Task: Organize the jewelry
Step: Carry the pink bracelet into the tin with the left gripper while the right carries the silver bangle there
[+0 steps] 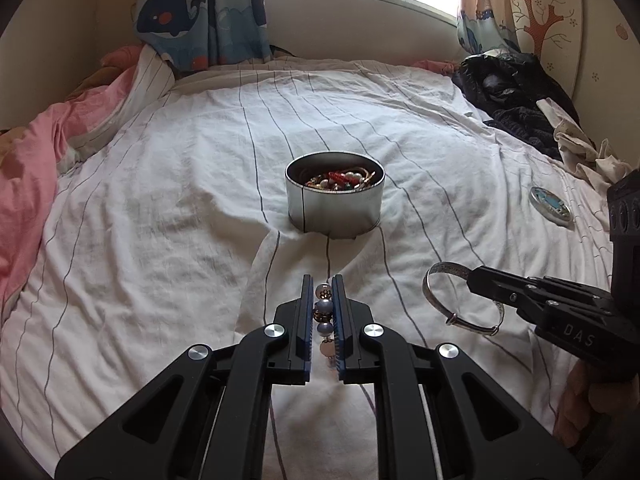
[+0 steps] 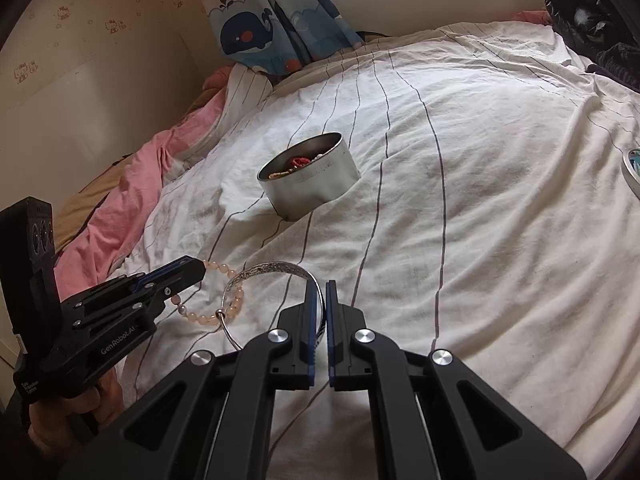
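Note:
A round metal tin [image 1: 335, 210] [image 2: 316, 186] holding several pieces of jewelry stands on the striped white bed cover. My left gripper [image 1: 323, 284] [image 2: 203, 267] is shut on a bead bracelet [image 1: 324, 312] [image 2: 224, 314], held above the cover in front of the tin. My right gripper [image 2: 323, 285] [image 1: 472, 280] is shut on a silver bangle [image 2: 260, 272] [image 1: 444, 272], which sticks out to its left. In the right wrist view the bangle overlaps the hanging loop of beads; I cannot tell whether they touch.
The tin's lid [image 1: 550, 204] [image 2: 633, 166] lies on the cover to the right. Dark clothes and a black bag [image 1: 512, 96] are piled at the far right. A pink quilt [image 1: 28, 160] bunches along the left side. Curtains [image 1: 200, 12] hang at the head of the bed.

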Available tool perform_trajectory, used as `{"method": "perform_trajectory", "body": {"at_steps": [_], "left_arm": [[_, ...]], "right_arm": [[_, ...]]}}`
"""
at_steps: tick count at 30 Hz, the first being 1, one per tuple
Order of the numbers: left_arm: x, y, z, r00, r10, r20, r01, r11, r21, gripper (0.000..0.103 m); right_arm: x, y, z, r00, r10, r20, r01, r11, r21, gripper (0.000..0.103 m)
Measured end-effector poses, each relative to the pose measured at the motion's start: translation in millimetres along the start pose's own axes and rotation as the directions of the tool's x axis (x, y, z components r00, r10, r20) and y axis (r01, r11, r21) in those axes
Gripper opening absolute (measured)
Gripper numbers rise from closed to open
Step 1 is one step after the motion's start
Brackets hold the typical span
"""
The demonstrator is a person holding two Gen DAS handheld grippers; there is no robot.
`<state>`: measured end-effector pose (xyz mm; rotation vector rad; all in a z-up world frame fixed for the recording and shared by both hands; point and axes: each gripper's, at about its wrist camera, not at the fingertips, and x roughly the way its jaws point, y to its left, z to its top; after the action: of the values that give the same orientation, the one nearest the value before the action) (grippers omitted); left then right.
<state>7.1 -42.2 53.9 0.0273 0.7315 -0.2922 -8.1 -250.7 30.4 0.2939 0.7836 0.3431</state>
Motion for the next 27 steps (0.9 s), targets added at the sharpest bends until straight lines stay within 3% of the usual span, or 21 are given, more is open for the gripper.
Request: {"method": "perform_trajectory", "body": {"at_steps": [10, 16, 20, 22, 25, 27], "left_arm": [[-12, -3, 72, 0.996, -0.059, 0.063, 0.056, 0.997, 0.055, 0.008], [13, -13, 110, 0.99, -0.117, 0.081, 0.114, 0.992, 0.046, 0.008], [44, -12, 122, 0.979, -0.191, 0.071, 0.192, 0.981, -0.007, 0.008], [72, -7, 124, 0.985, -0.174, 0.011, 0.174, 0.984, -0.038, 0.009], [113, 6, 118, 0.993, -0.059, -0.104, 0.053, 0.997, -0.056, 0.021], [117, 19, 113, 0.993, -0.044, -0.114, 0.034, 0.995, -0.089, 0.032]], "right_arm": [[-1, 5, 33, 0.999, -0.005, 0.034, 0.007, 0.998, -0.056, 0.005], [2, 0, 56, 0.998, -0.035, 0.058, 0.039, 0.996, -0.082, 0.005], [8, -7, 70, 0.996, -0.054, 0.066, 0.06, 0.994, -0.091, 0.005], [12, -9, 77, 0.996, -0.064, 0.069, 0.071, 0.993, -0.097, 0.005], [21, -12, 85, 0.995, -0.074, 0.063, 0.08, 0.992, -0.102, 0.005], [28, -12, 89, 0.995, -0.077, 0.059, 0.083, 0.991, -0.11, 0.005]]}}
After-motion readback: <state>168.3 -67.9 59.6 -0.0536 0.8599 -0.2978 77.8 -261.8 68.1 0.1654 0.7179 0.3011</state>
